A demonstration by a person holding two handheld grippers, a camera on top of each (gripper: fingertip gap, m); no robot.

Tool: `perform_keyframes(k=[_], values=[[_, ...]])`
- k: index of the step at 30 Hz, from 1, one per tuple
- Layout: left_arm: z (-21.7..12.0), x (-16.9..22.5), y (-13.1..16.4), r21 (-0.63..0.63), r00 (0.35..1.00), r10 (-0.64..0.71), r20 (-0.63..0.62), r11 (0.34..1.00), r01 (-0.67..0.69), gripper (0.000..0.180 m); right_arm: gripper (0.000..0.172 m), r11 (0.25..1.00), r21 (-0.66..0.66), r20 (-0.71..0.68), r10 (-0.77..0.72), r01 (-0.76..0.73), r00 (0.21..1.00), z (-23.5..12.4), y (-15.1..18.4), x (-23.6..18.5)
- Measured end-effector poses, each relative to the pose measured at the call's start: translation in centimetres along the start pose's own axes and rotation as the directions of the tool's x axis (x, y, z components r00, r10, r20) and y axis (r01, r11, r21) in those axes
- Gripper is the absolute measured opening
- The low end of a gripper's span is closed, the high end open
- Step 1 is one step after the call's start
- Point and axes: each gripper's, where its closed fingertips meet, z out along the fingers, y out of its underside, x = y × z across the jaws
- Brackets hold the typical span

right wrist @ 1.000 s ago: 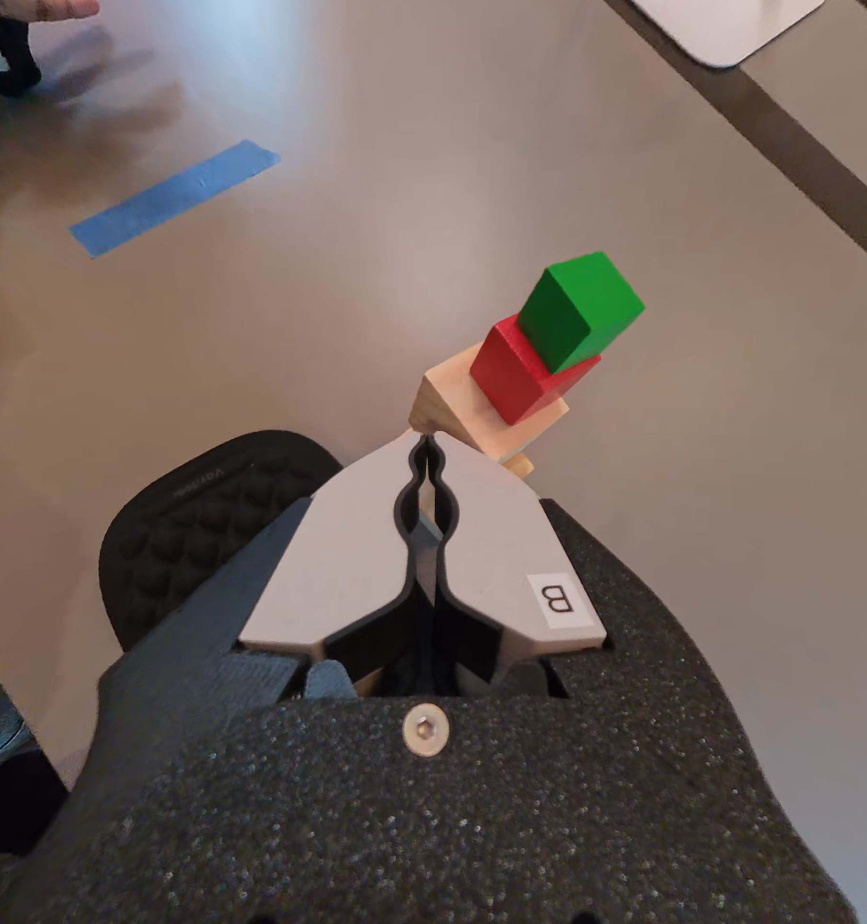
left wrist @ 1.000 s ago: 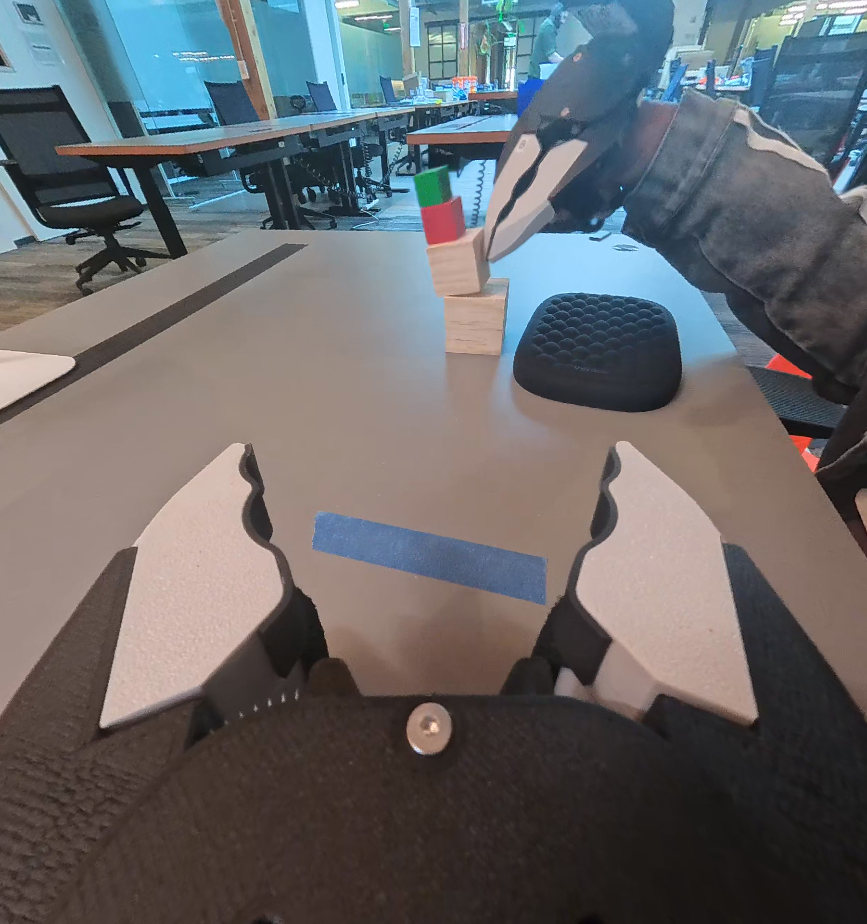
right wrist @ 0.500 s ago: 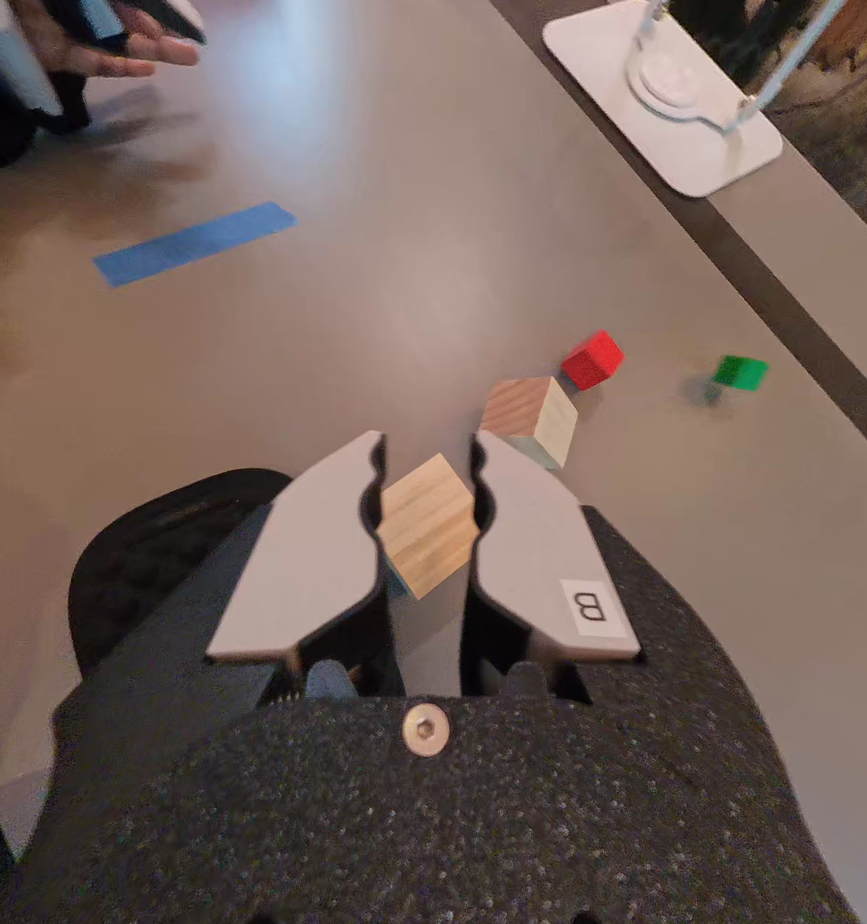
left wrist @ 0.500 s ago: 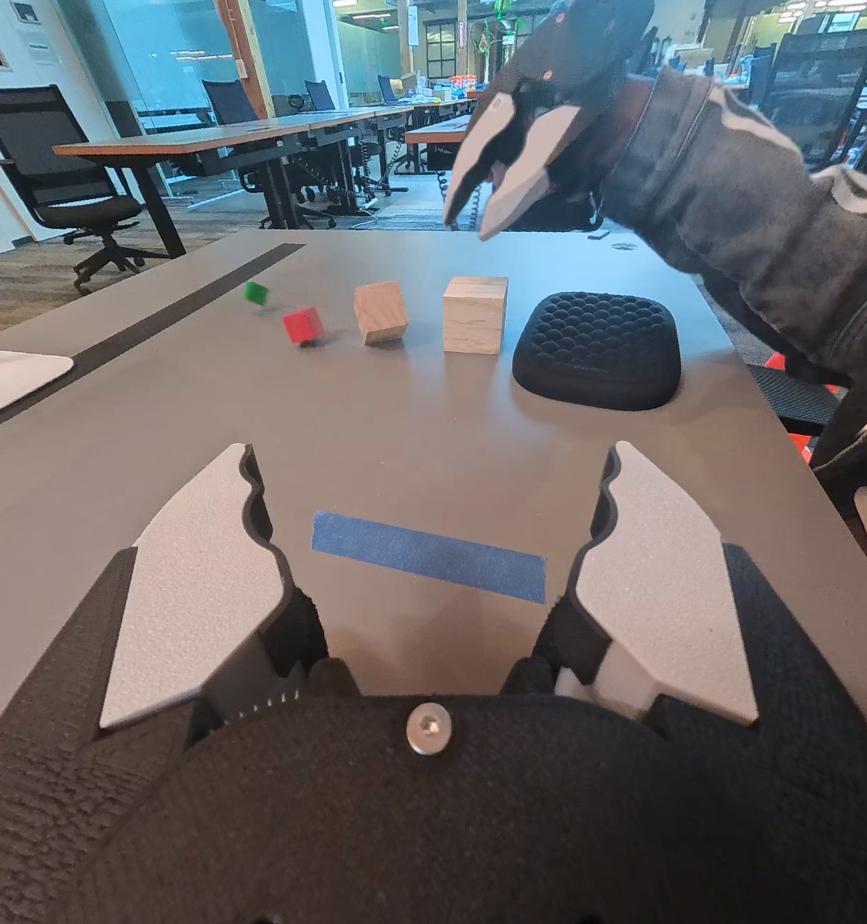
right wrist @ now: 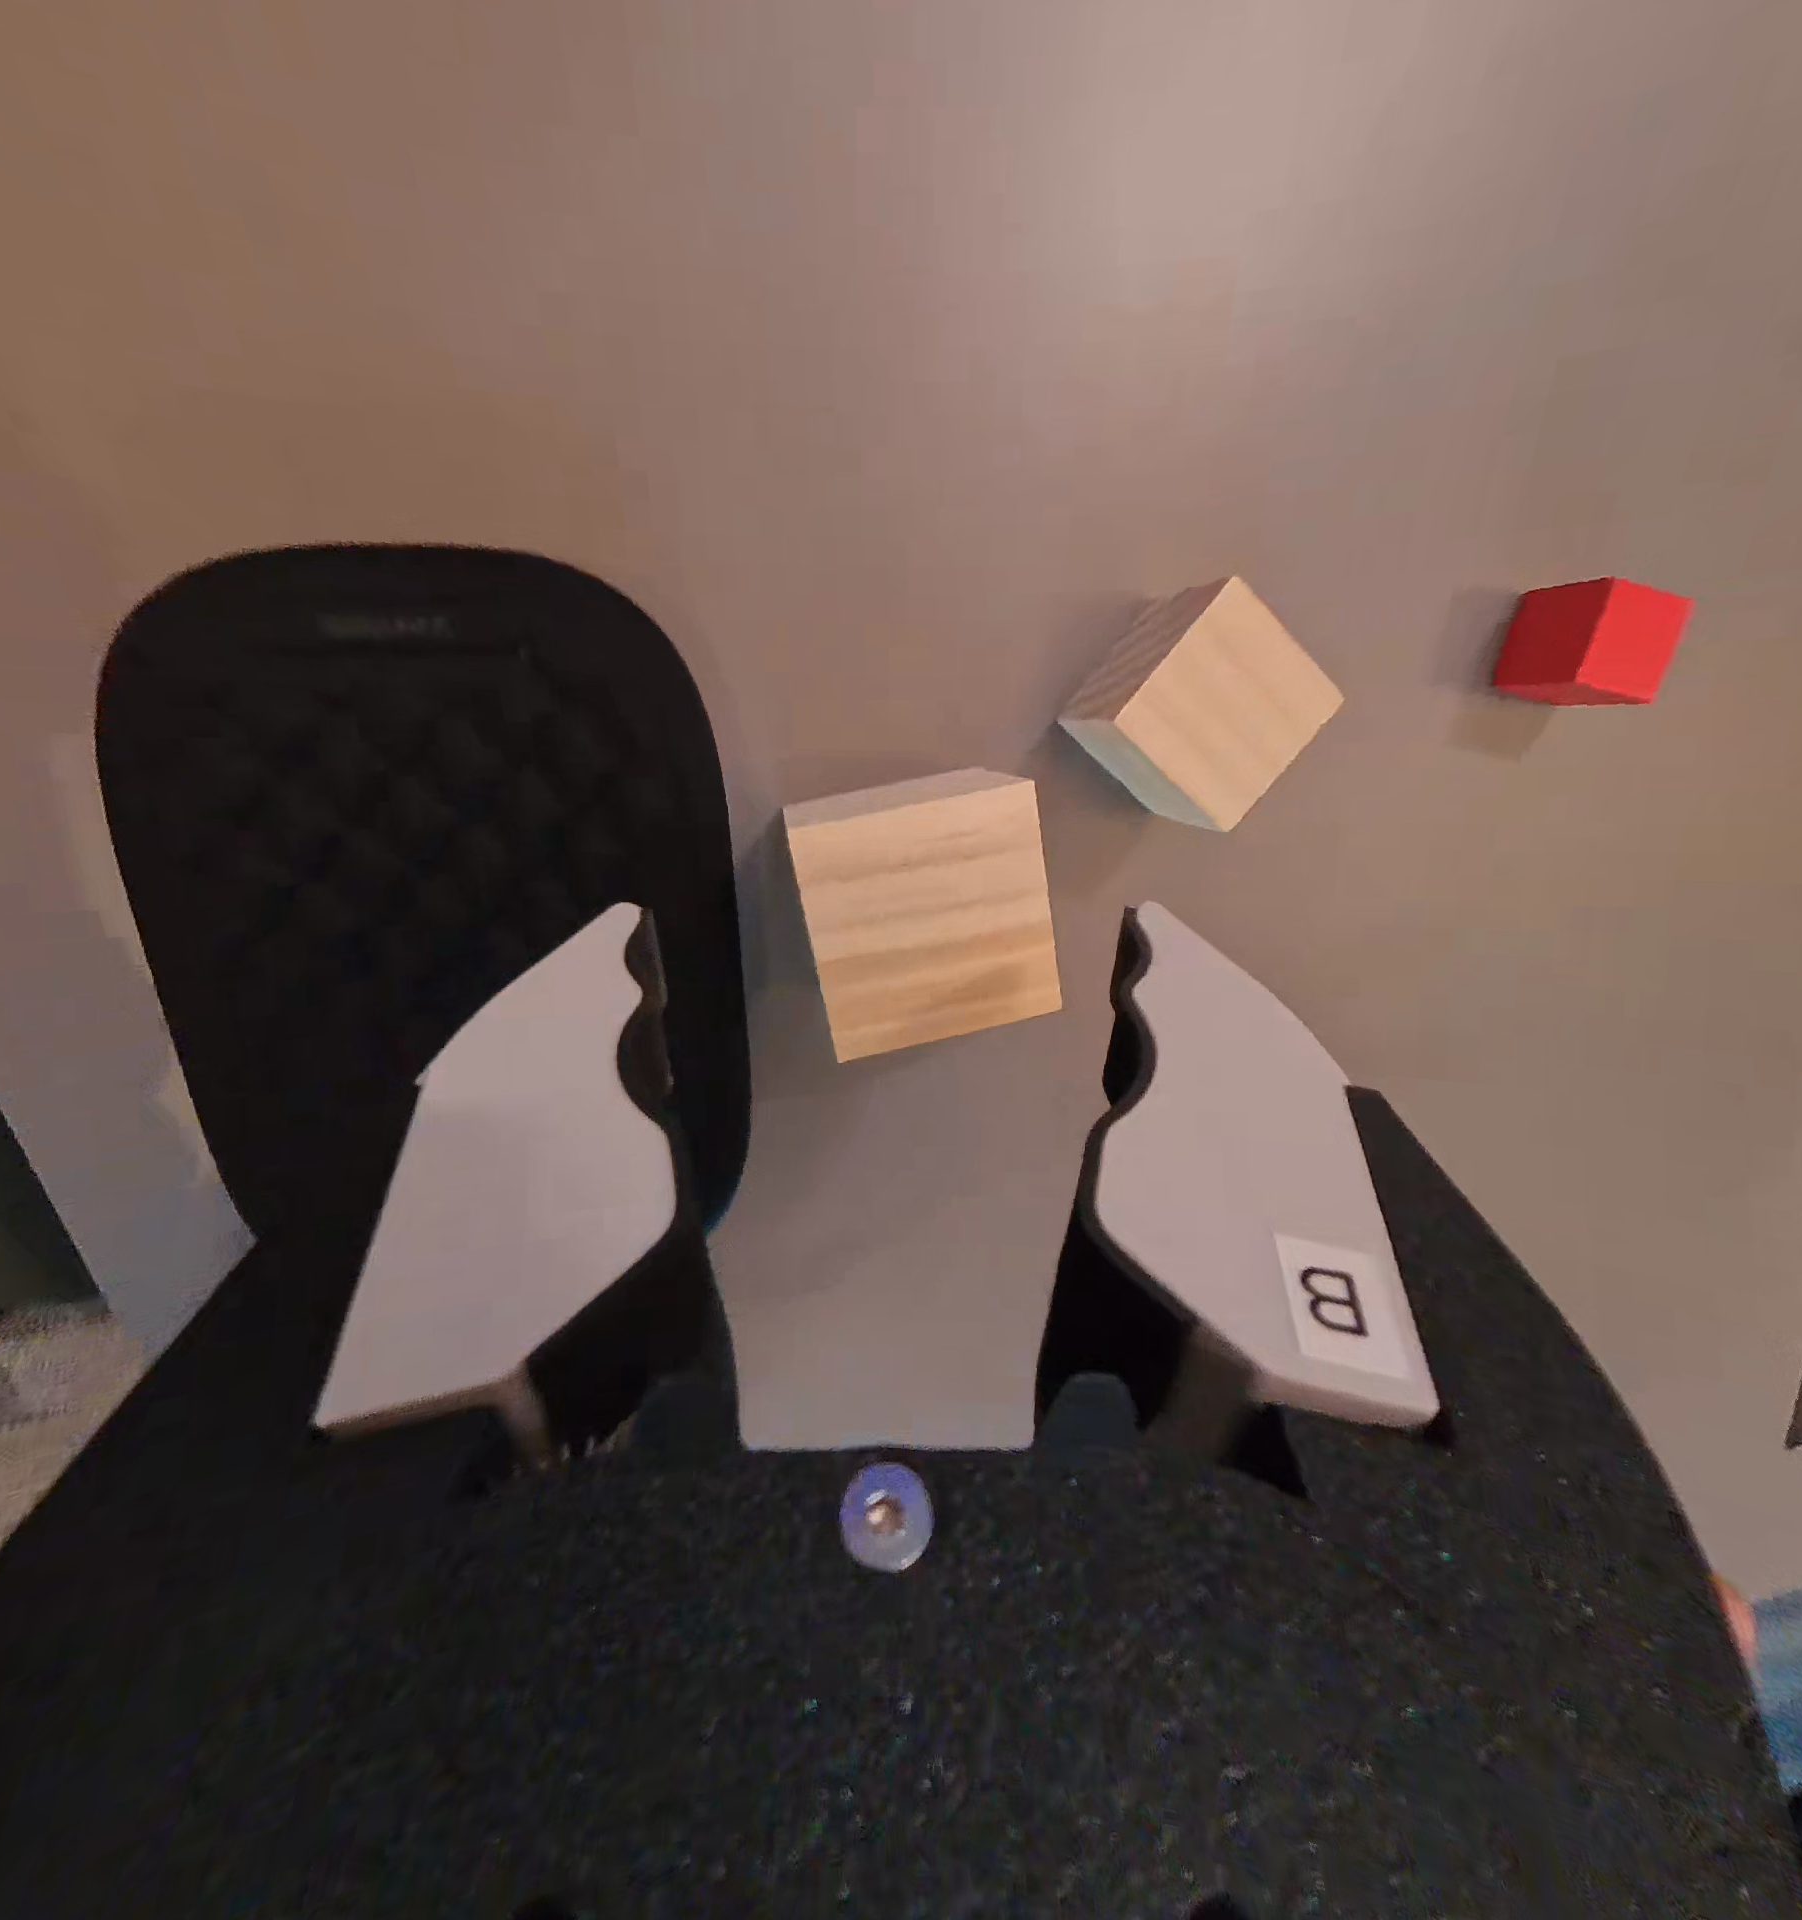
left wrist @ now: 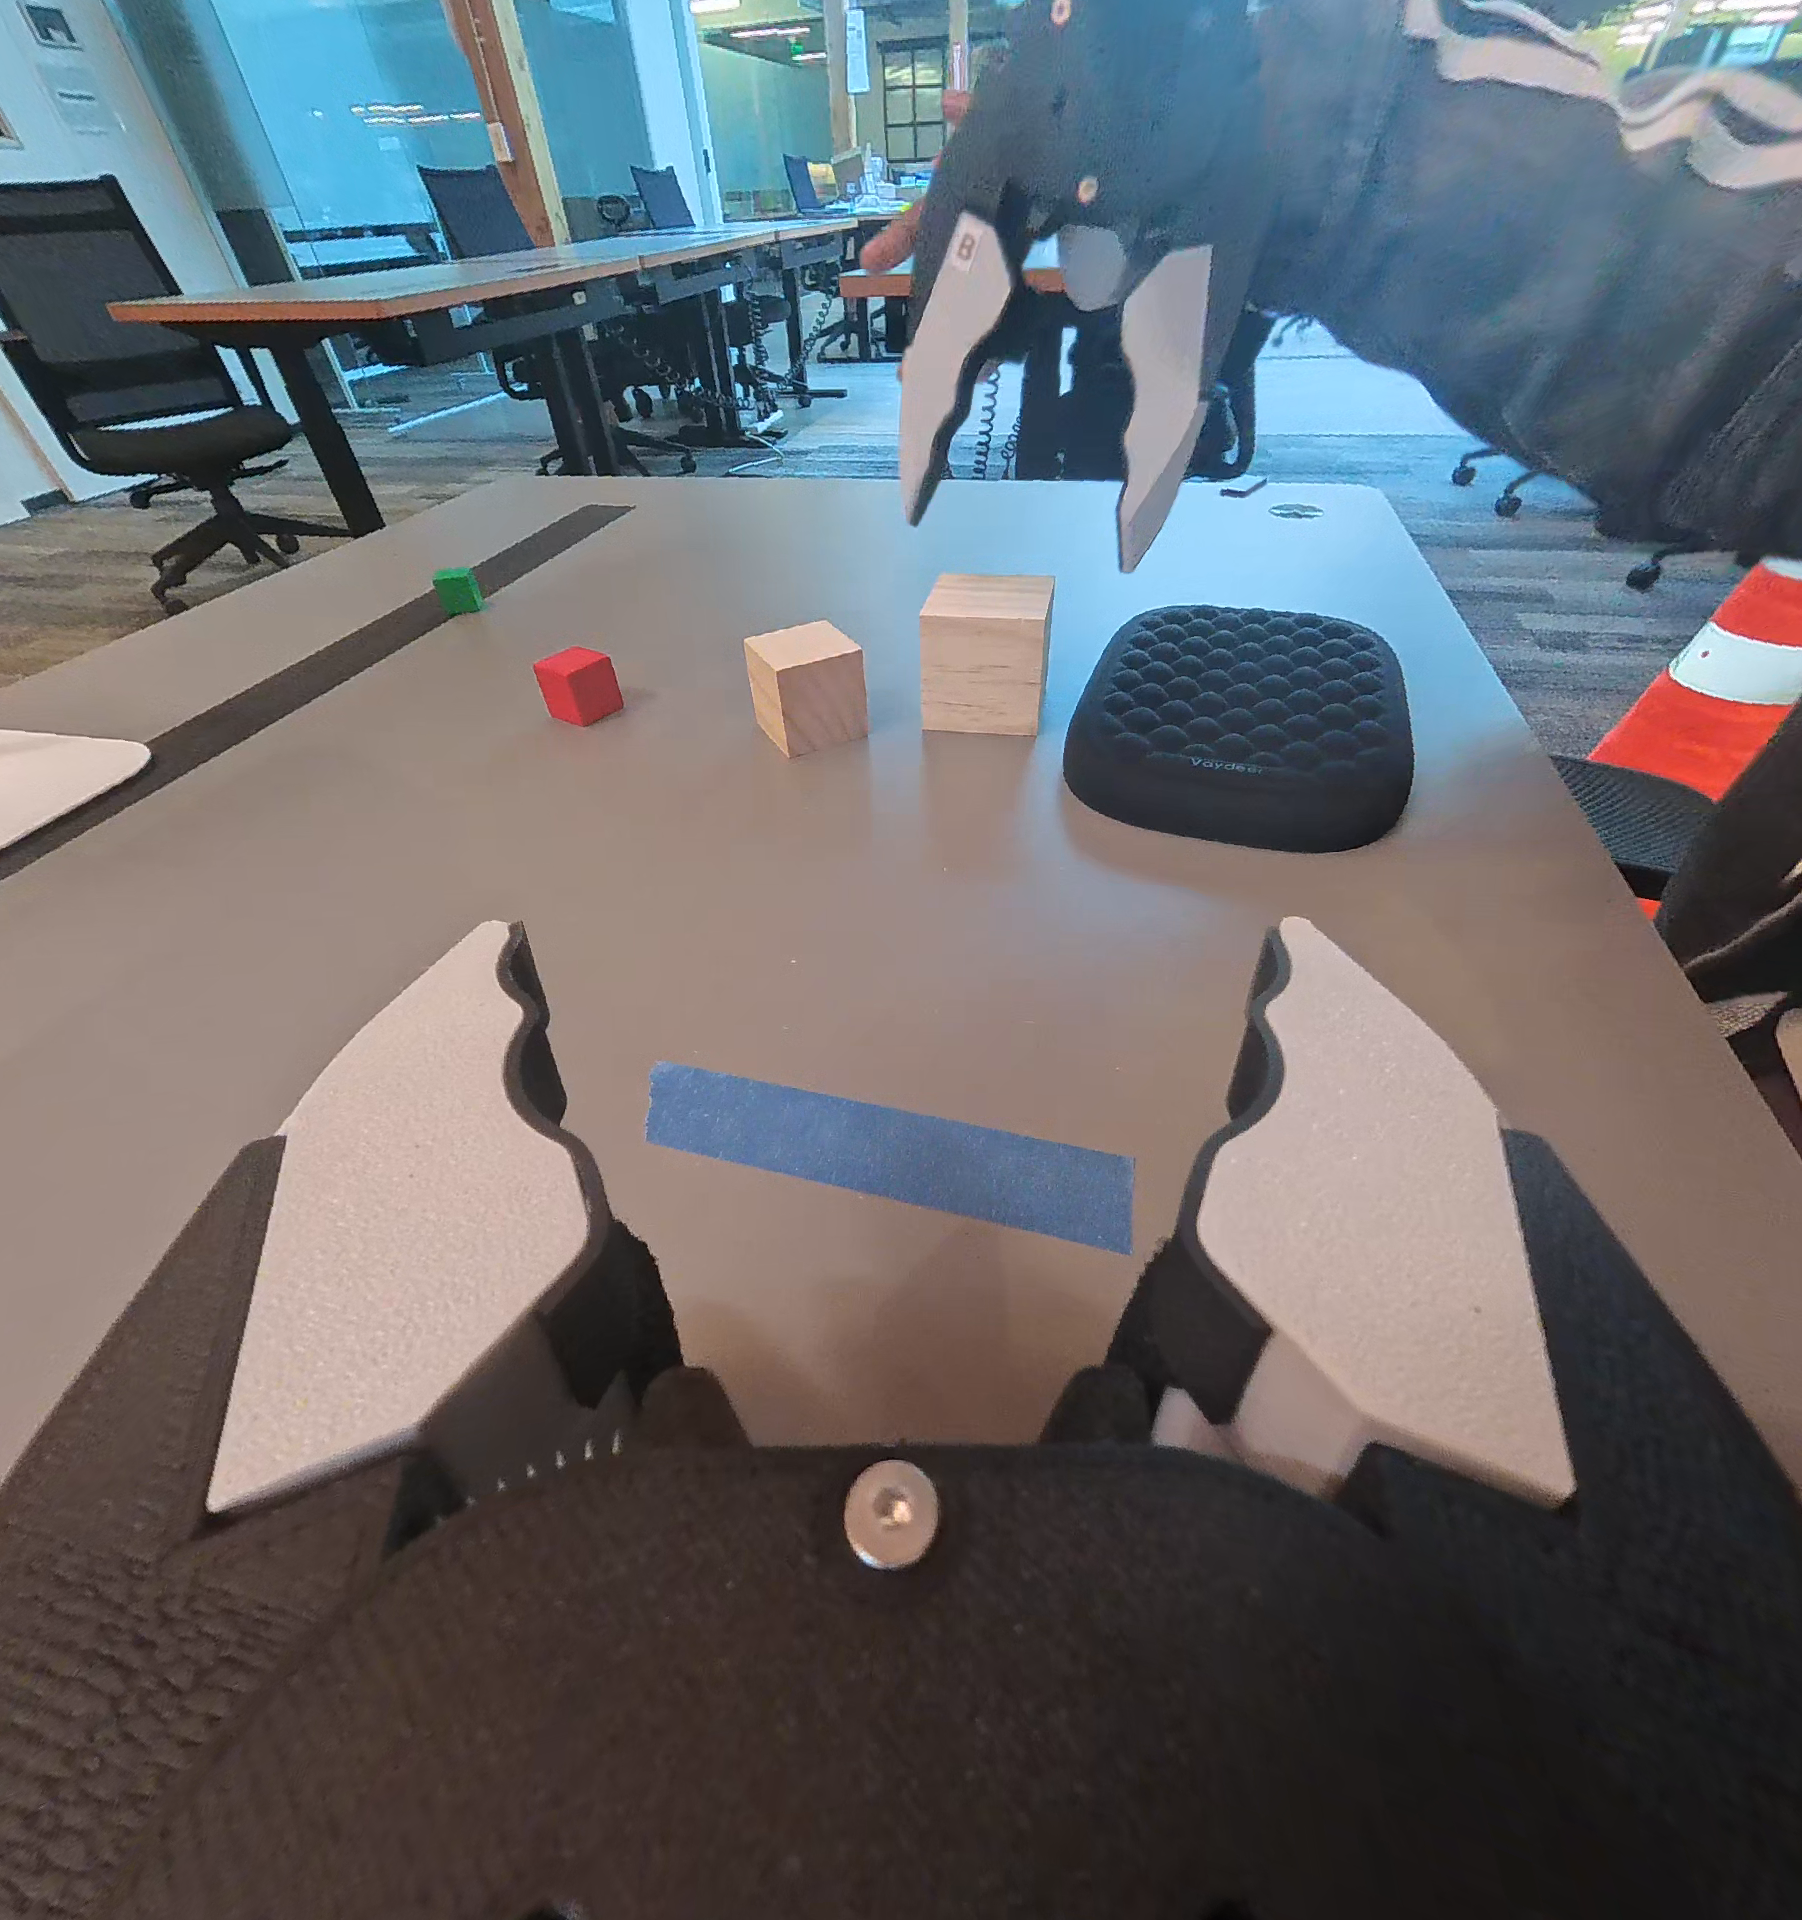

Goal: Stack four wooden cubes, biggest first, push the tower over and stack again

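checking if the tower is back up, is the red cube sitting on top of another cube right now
No, the red cube sits alone on the grey table, apart from the smaller plain wooden cube to its right.

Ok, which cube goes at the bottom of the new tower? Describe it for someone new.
Find the black textured pad on the grey table. The bare wooden cube right beside it is the one: the largest of four, sitting square below the open right gripper.

Grey worktop: black textured pad at right, blue tape strip near front, white plate at left edge. Office chair behind.
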Motion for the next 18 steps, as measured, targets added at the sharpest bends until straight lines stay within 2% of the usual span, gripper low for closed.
perform_keyframes(k=[4, 13, 18], values=[[0.0, 0.0, 0.0, 0.001, 1.000, -0.002, 0.000, 1.000, 0.002, 0.126, 0.077, 0.994, -0.088, 0.039, -0.054, 0.057, 0.998, 1.1, 1.0, 0.7], [0.0, 0.0, 0.0, 0.001, 1.000, -0.001, -0.004, 1.000, 0.001, 0.126, 0.060, 0.989, -0.094, 0.120, -0.101, 0.112, 0.988, 4.7, 2.1, 0.5], [0.0, 0.0, 0.0, 0.003, 1.000, -0.002, -0.005, 1.000, 0.002, 0.126, 0.060, 0.996, -0.040, 0.062, -0.076, 0.079, 0.995, 2.2, 4.2, 1.8]])
